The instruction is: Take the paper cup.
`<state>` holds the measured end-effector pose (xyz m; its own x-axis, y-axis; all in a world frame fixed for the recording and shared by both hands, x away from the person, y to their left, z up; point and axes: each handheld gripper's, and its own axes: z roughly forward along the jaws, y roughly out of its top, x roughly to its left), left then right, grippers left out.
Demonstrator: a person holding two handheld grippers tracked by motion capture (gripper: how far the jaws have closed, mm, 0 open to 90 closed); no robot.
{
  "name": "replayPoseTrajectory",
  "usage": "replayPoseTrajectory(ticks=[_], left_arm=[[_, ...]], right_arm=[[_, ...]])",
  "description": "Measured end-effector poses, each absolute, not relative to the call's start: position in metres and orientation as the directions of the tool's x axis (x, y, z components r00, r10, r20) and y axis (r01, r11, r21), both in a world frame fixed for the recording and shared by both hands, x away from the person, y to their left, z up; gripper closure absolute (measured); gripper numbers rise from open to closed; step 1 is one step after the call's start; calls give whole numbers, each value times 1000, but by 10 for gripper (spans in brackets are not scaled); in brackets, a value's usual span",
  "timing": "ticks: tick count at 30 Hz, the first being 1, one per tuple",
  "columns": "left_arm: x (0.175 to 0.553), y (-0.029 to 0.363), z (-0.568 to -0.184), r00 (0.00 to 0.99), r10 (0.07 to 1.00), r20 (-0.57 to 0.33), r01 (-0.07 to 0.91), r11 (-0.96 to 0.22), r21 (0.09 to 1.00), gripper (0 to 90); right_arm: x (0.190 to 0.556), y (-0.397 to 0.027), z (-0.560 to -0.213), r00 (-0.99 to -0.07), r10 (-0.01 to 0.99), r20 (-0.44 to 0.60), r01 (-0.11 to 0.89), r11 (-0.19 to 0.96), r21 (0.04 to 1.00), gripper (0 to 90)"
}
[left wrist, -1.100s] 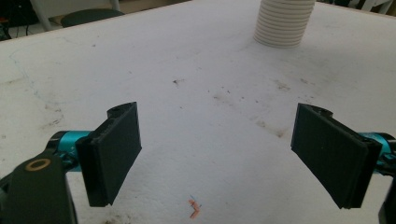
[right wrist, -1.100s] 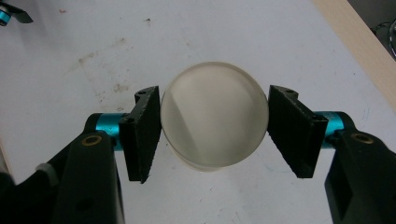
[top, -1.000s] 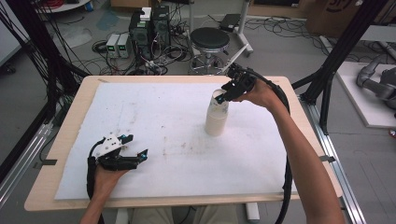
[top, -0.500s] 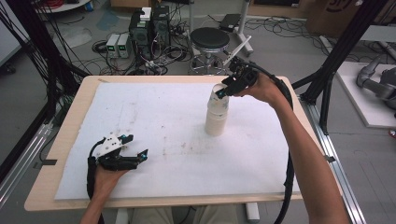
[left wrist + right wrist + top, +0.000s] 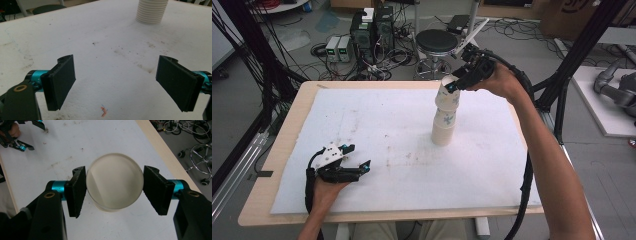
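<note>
High view: a stack of paper cups (image 5: 443, 125) stands on the white sheet (image 5: 377, 125) covering the desk (image 5: 292, 107). The right tongs (image 5: 454, 86) pinch the top cup (image 5: 447, 95), raised partly out of the stack. The left tongs (image 5: 359, 157) rest near the front edge.

Left gripper view: the left tongs (image 5: 116, 82) are spread wide, holding nothing; the stack (image 5: 152, 11) stands well ahead.

Right gripper view: the right tongs (image 5: 114, 190) clamp the cup's rim (image 5: 114, 181) on both sides.

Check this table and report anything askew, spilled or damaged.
The top cup, clamped in the right gripper, sits tilted and partly raised off the cup stack. The white table cover is speckled with dark stains. Nothing is spilled or broken.
</note>
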<state>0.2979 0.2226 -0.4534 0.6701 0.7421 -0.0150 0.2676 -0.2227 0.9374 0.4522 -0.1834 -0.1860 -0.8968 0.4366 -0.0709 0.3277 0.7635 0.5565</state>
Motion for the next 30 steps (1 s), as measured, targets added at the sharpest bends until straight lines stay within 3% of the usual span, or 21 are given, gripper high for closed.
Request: replayPoseTrajectory(ticks=[6,17,30], left_arm=[[298,222,-453,670,742,-14,267,-223,938,158],[298,223,-453,673,739,-14,267,-225,937,158],[298,223,-453,674,738,-14,266,-226,937,158]], right_arm=[[446,-185,-180,-898,434,-73,322,760,565,385],[409,-200,-167,-902,425,-73,270,690,672,385],[357,-208,-215,-920,390,-36,199,544,815,385]])
